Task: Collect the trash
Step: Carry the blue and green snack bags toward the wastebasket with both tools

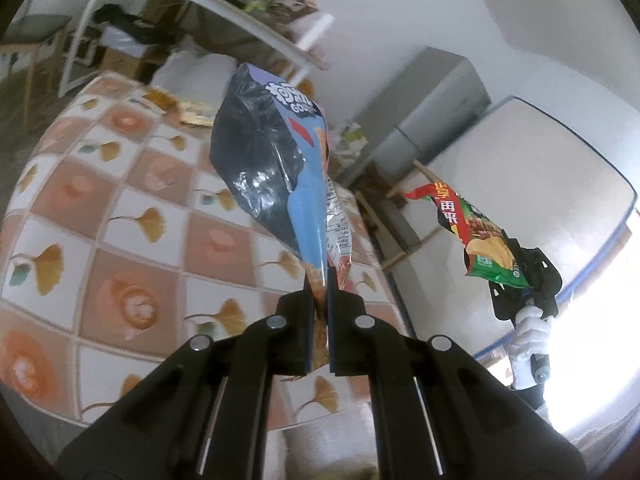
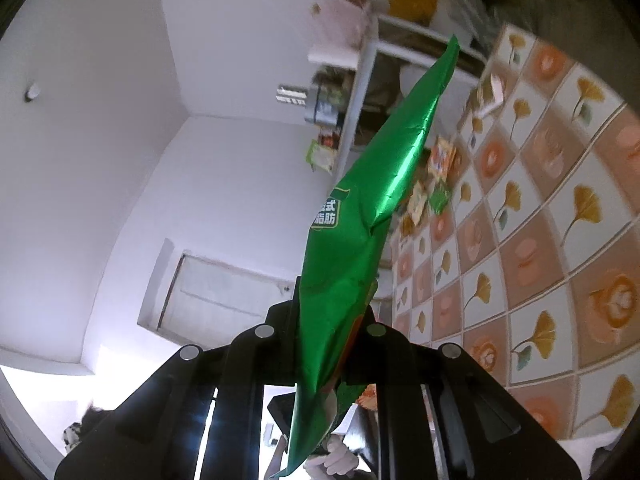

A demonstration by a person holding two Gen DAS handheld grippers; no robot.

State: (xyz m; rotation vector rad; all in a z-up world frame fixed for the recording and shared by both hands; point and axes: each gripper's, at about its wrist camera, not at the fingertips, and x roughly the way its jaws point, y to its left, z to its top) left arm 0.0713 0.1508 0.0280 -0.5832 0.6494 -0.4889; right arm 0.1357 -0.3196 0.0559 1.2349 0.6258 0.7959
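My left gripper (image 1: 319, 280) is shut on a blue and black snack bag (image 1: 272, 168) and holds it up above the tiled table (image 1: 120, 216). My right gripper (image 2: 334, 304) is shut on a green chip bag (image 2: 360, 216), held in the air beside the table (image 2: 560, 240). In the left wrist view the right gripper (image 1: 524, 280) shows at the right with the green and red chip bag (image 1: 476, 236), held by a white-gloved hand (image 1: 528, 332). Several small wrappers (image 2: 436, 176) lie on the table's far part; a yellowish wrapper (image 1: 188, 112) also shows in the left wrist view.
A white metal shelf frame (image 1: 192, 0) with clutter stands beyond the table. A grey cabinet (image 1: 432, 108) and a white panel (image 1: 540, 184) stand at the right. In the right wrist view a white wall and a door (image 2: 224, 292) are at the left.
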